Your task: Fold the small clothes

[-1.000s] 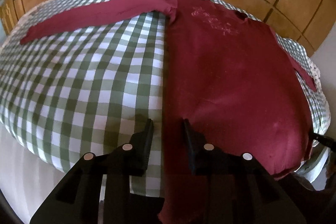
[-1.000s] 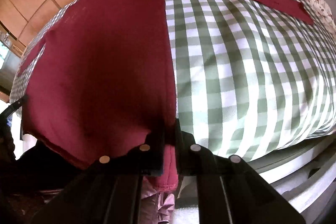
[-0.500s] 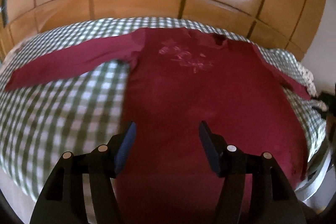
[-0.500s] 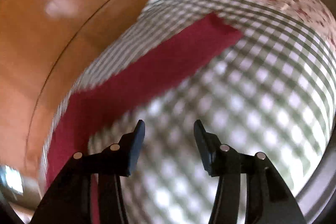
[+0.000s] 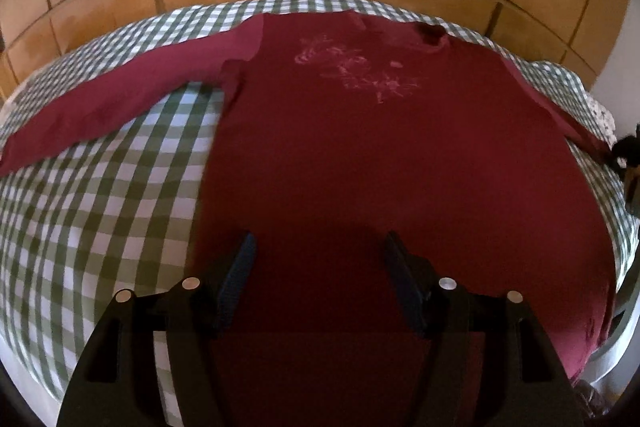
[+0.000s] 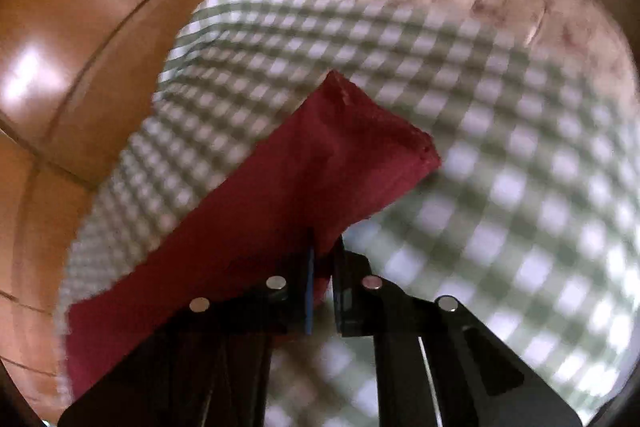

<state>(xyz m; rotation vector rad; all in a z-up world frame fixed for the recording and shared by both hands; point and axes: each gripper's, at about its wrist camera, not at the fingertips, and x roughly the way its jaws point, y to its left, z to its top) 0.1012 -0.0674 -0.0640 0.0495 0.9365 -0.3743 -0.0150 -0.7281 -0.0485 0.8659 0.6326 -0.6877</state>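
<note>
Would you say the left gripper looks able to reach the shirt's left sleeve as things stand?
Probably yes: the left gripper is open over the shirt, and the left sleeve lies flat, uncovered on the checked cloth, with nothing between.

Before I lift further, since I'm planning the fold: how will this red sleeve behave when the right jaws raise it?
Probably floppy: the sleeve already bends and drapes from the right gripper, shut on its edge. It likely weighs little, being thin cloth lying flat across the checked cover. The shirt may drag along, since the left gripper is open above it.
</note>
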